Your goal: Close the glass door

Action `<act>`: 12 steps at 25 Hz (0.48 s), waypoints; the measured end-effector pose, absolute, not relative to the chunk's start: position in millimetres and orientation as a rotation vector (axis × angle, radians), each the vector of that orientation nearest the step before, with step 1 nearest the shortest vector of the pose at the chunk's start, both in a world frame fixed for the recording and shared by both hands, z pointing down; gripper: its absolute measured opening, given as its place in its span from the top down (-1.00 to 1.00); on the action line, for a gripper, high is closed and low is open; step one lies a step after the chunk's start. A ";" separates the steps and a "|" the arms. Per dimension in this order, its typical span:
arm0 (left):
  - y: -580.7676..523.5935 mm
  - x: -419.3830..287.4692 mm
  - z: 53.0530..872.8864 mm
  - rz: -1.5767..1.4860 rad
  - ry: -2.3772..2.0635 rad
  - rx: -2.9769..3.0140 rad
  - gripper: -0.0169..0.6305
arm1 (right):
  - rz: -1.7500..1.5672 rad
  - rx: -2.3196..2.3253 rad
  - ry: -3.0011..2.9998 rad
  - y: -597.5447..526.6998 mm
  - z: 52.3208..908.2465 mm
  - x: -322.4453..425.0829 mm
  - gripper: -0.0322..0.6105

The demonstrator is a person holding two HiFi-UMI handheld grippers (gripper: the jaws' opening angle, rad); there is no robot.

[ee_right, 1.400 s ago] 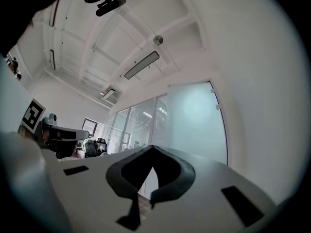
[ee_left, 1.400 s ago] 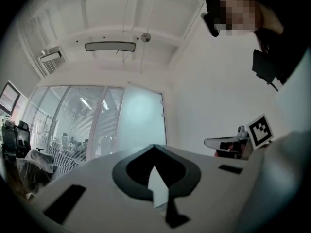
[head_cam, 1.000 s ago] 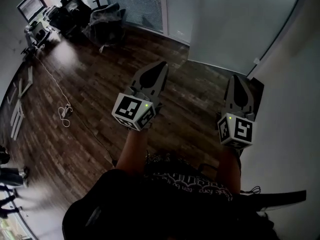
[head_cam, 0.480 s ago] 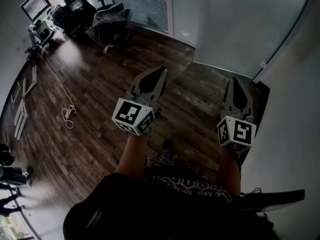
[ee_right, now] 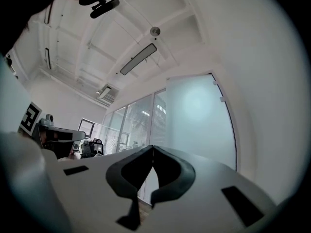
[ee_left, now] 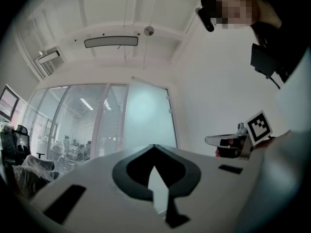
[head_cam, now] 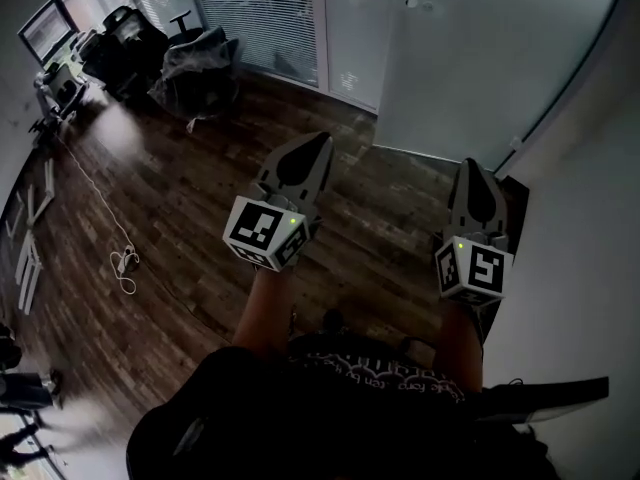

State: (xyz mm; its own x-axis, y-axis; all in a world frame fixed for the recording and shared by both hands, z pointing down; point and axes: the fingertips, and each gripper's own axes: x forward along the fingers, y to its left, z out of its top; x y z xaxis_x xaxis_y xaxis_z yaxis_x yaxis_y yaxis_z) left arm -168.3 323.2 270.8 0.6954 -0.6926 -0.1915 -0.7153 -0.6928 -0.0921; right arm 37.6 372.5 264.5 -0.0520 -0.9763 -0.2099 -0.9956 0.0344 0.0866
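The frosted glass door [head_cam: 470, 58] stands ahead at the upper right of the head view, swung away from the white wall [head_cam: 585, 268]. It also shows in the left gripper view as a pale door panel [ee_left: 146, 115] and in the right gripper view as the same door [ee_right: 199, 125]. My left gripper [head_cam: 318, 140] hovers over the dark wood floor, short of the door, with its jaws shut and nothing between them [ee_left: 153, 146]. My right gripper [head_cam: 470, 165] is held beside the wall near the door's lower corner, shut and empty [ee_right: 152, 147].
A glass partition with blinds [head_cam: 260, 8] runs left of the door. Plastic-covered office chairs [head_cam: 190, 58] and a desk with a monitor [head_cam: 45, 28] stand at the far left. A white cable [head_cam: 120, 258] lies on the wood floor [head_cam: 200, 198].
Both grippers and the person have moved forward towards the door; the floor cable has slid back in the head view. Both grippers stay shut.
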 end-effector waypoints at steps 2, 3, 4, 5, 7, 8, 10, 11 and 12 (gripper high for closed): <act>305.1 -172.3 267.6 0.215 1.130 -2.750 0.94 | 0.313 -2.110 2.180 356.7 262.6 34.3 0.89; 296.8 -173.6 267.0 0.218 1.128 -2.756 0.94 | 0.312 -2.118 2.175 349.8 262.3 33.4 0.89; 288.9 -174.3 267.2 0.220 1.125 -2.762 0.94 | 0.311 -2.125 2.169 343.1 262.3 33.1 0.89; 281.5 -174.1 268.5 0.219 1.118 -2.768 0.94 | 0.310 -2.131 2.163 336.7 262.9 33.3 0.89; 268.8 -173.1 272.9 0.210 1.099 -2.780 0.94 | 0.308 -2.145 2.148 325.6 265.1 34.3 0.89; 263.3 -173.3 274.8 0.207 1.094 -2.786 0.94 | 0.306 -2.150 2.140 321.0 266.0 34.4 0.89; 252.8 -174.9 277.2 0.208 1.094 -2.795 0.94 | 0.305 -2.157 2.131 312.5 266.4 33.4 0.89; 247.5 -175.6 278.3 0.211 1.095 -2.797 0.94 | 0.304 -2.158 2.130 308.0 266.6 32.8 0.89; 242.2 -175.8 279.7 0.211 1.098 -2.797 0.94 | 0.303 -2.160 2.131 303.3 267.2 32.5 0.89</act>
State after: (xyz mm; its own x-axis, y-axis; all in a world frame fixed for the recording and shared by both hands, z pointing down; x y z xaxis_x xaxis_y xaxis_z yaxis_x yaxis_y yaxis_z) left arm -175.8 242.2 279.7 0.7254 -0.6653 -0.1766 -0.6833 -0.7269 -0.0686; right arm 32.5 303.3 267.2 0.0058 -0.9788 -0.2049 -0.9971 -0.0212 0.0731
